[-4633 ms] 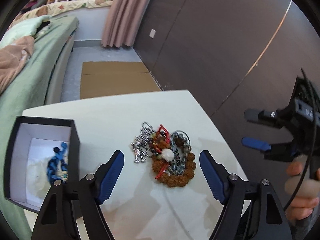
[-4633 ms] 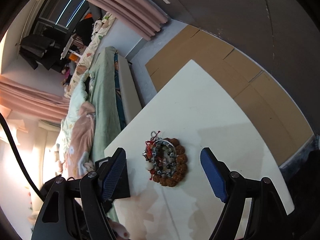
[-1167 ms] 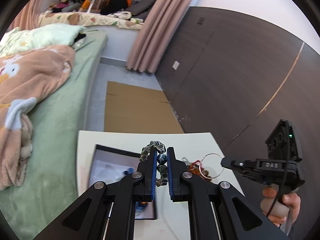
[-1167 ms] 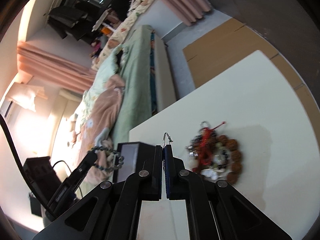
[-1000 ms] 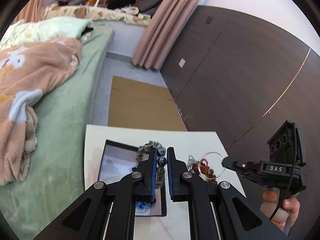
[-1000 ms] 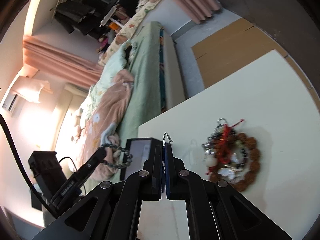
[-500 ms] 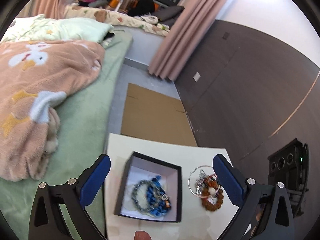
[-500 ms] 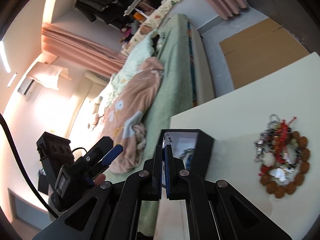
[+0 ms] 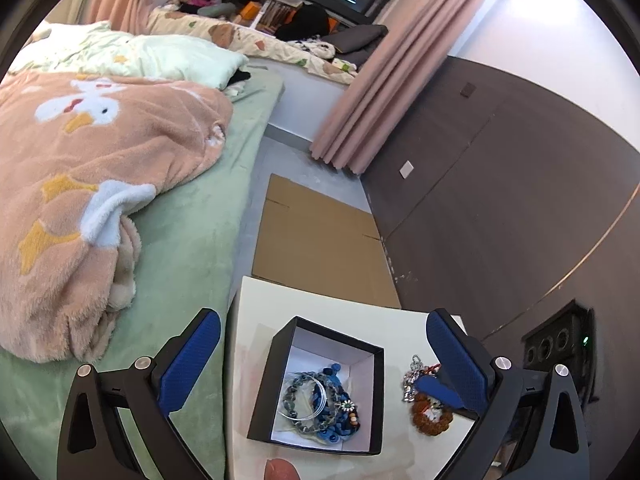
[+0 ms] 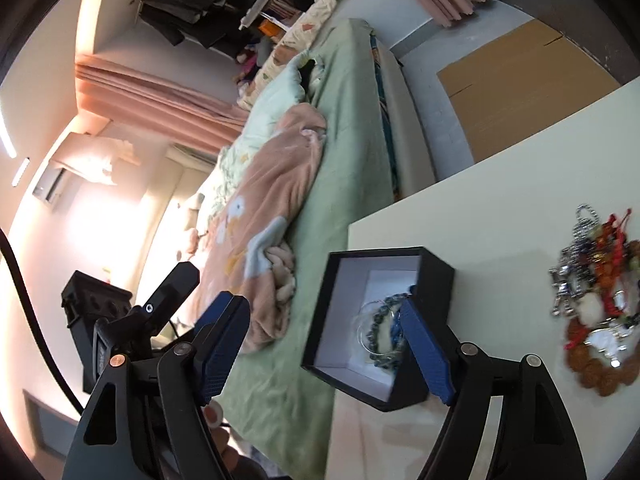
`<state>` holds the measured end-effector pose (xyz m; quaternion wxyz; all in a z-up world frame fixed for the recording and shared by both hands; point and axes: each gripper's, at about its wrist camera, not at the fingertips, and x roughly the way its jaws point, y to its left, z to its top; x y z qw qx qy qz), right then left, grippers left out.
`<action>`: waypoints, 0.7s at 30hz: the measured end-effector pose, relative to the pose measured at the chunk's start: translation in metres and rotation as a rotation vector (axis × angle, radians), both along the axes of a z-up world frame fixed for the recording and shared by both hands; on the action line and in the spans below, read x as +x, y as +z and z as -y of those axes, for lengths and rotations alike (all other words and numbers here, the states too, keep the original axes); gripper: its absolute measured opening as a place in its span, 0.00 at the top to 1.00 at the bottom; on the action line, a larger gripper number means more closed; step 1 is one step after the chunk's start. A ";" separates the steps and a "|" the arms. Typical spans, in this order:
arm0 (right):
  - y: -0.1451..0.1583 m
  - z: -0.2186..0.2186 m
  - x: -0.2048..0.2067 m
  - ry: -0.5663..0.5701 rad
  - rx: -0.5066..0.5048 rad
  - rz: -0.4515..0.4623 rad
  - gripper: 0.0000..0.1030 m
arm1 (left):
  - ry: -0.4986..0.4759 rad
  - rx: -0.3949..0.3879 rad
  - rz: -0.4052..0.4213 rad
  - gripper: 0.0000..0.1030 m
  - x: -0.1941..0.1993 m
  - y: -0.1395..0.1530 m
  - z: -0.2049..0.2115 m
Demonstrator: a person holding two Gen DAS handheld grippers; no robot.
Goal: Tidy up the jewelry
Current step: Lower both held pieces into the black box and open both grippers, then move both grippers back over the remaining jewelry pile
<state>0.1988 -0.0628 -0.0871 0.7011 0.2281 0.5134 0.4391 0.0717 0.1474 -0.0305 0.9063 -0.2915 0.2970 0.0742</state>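
Both the left gripper (image 9: 320,354) and the right gripper (image 10: 326,336) are spread wide, with nothing held; the right jaws have just been opening. The beaded bracelets (image 9: 320,404) lie inside the small black cardboard box (image 9: 276,376). The tangled pile of brown beads and silver chains (image 10: 596,312) is left on the white table (image 10: 480,208). If one piece is pulled, others could be dragged along and dropped.

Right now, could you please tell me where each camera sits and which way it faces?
Left wrist: sits behind the open left gripper, looking down over the black box of bracelets, the white table and the bed beyond; a fingertip shows at the bottom edge.
Right wrist: sits behind the open right gripper, whose jaws have just opened, facing the box from the side; the left gripper shows at left.
Shared: box, loose jewelry pile, table, bed.
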 end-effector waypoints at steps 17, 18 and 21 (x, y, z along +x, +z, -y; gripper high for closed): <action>0.035 0.094 0.015 -0.194 -0.048 0.129 0.24 | -0.155 0.006 0.015 0.00 0.025 -0.008 0.059; 0.037 0.100 0.015 -0.210 -0.053 0.144 0.24 | -0.168 -0.003 0.014 0.00 0.027 -0.009 0.063; 0.038 0.114 0.015 -0.234 -0.077 0.148 0.22 | -0.202 -0.012 0.011 0.00 0.032 -0.011 0.076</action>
